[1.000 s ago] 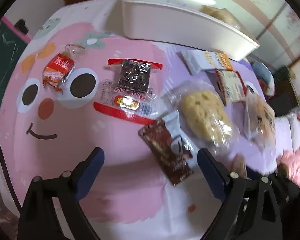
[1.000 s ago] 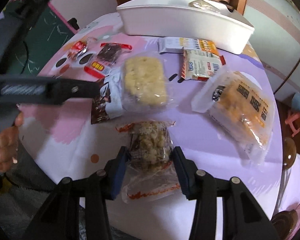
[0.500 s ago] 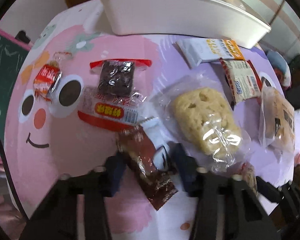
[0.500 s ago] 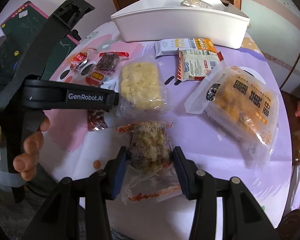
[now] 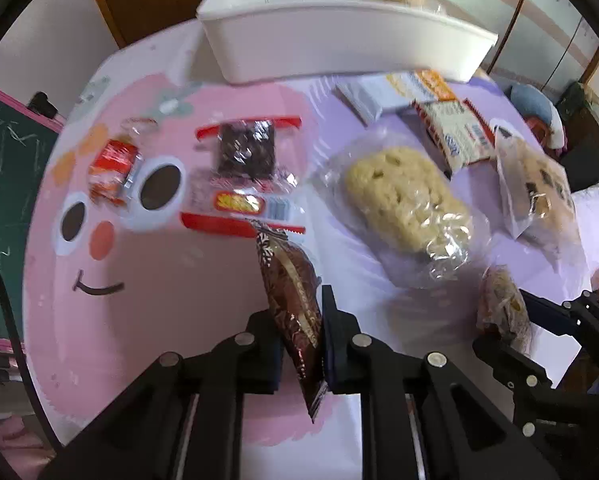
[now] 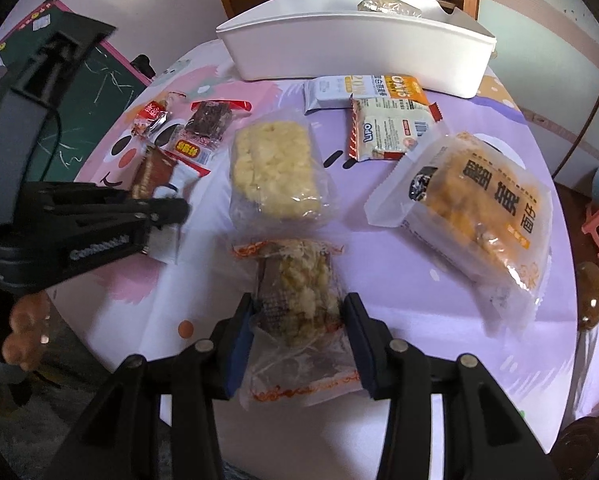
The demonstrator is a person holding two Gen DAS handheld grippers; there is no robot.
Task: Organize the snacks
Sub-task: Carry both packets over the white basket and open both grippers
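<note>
Bin (image 5: 339, 48) contents were mostly hidden. Left gripper (image 5: 301, 344) pinched the brown wrapper (image 5: 291, 300) tight; right gripper (image 6: 299, 320) straddled, apparently clamping, the crumbly snack pack (image 6: 299, 296).

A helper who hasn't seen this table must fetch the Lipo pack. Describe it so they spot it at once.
Start at the white bin at the table's far edge. Just in front of it lies a white and orange oat pack, and the Lipo pack partly overlaps that pack's near edge. Only it has red zigzag ends, a cream face and blue "Lipo" lettering.
</note>
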